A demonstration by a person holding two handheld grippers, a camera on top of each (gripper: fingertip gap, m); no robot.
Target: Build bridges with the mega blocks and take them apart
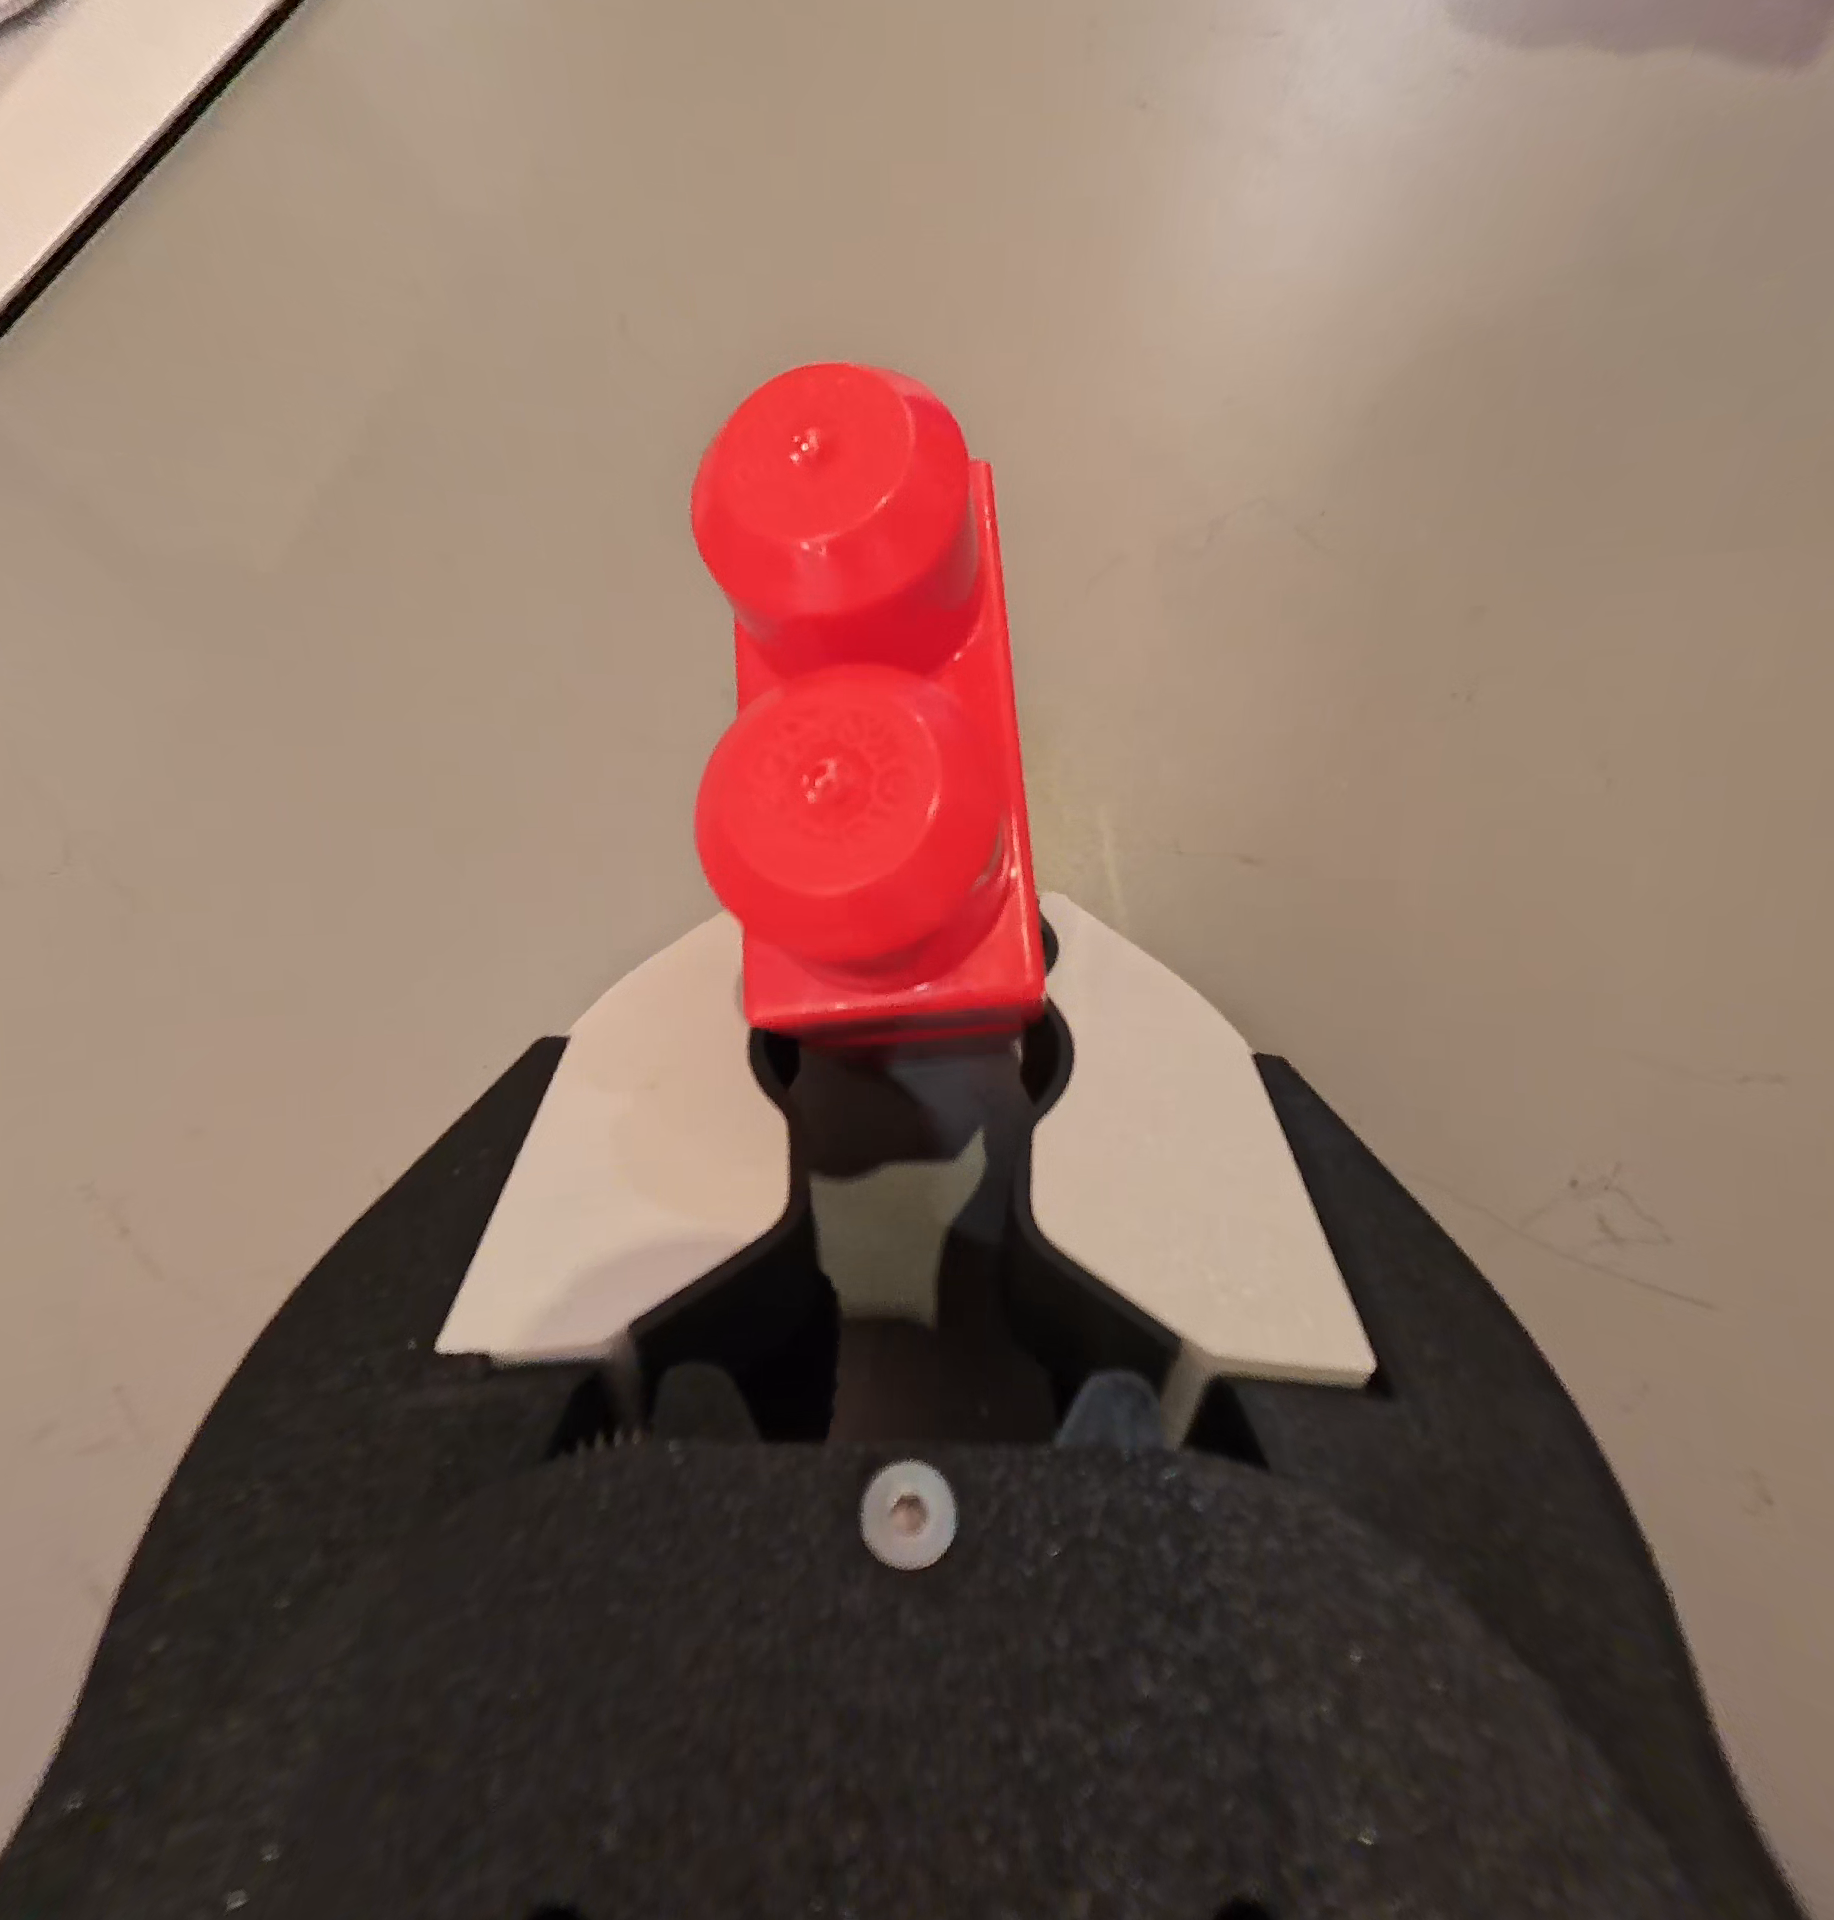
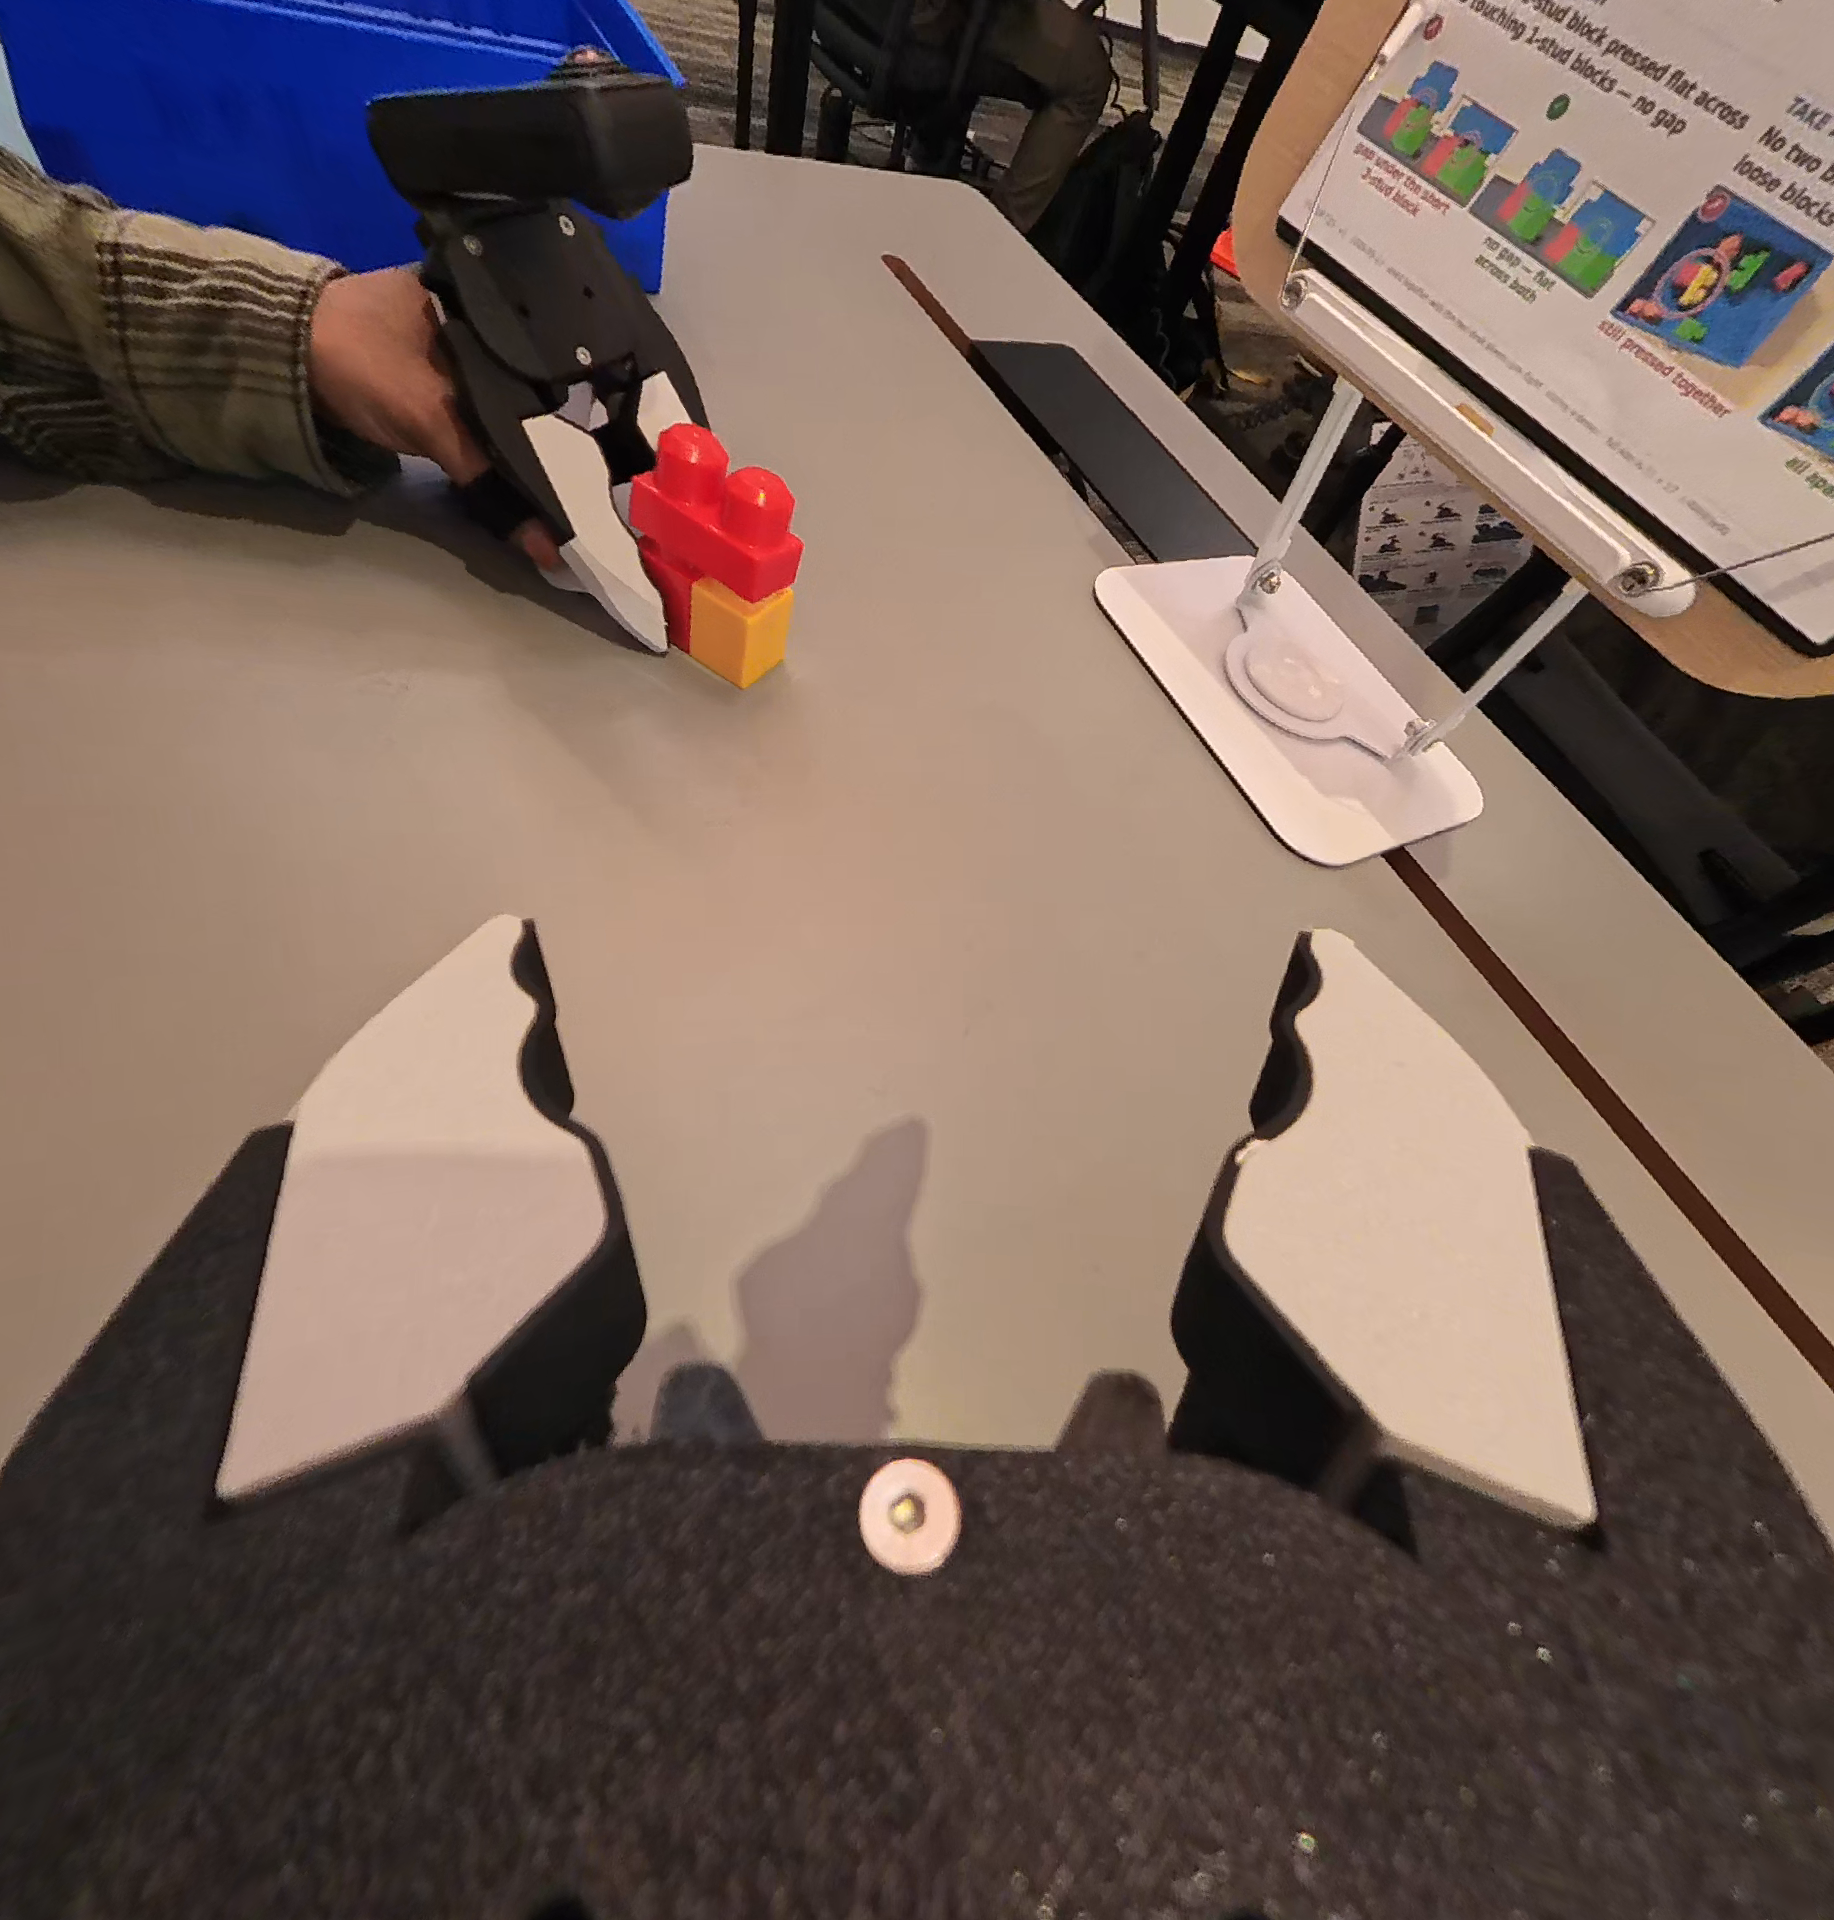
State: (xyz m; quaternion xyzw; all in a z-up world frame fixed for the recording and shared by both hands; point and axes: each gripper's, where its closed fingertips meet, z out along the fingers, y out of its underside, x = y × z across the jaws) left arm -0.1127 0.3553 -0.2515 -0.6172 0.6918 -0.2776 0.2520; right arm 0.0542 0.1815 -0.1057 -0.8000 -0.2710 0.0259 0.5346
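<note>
Left claw [image 2: 638, 561] pinching glossy red two-stud block [image 2: 721, 520] atop red and yellow cubes [image 2: 741, 634] on smooth grey bench [image 2: 892, 831]; right claw [image 2: 918, 956] spread, empty

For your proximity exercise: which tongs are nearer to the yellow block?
Left. The left tongs are right at the stack, closed on its red blocks beside the yellow block. The right tongs hang open, well back across the table.
</note>
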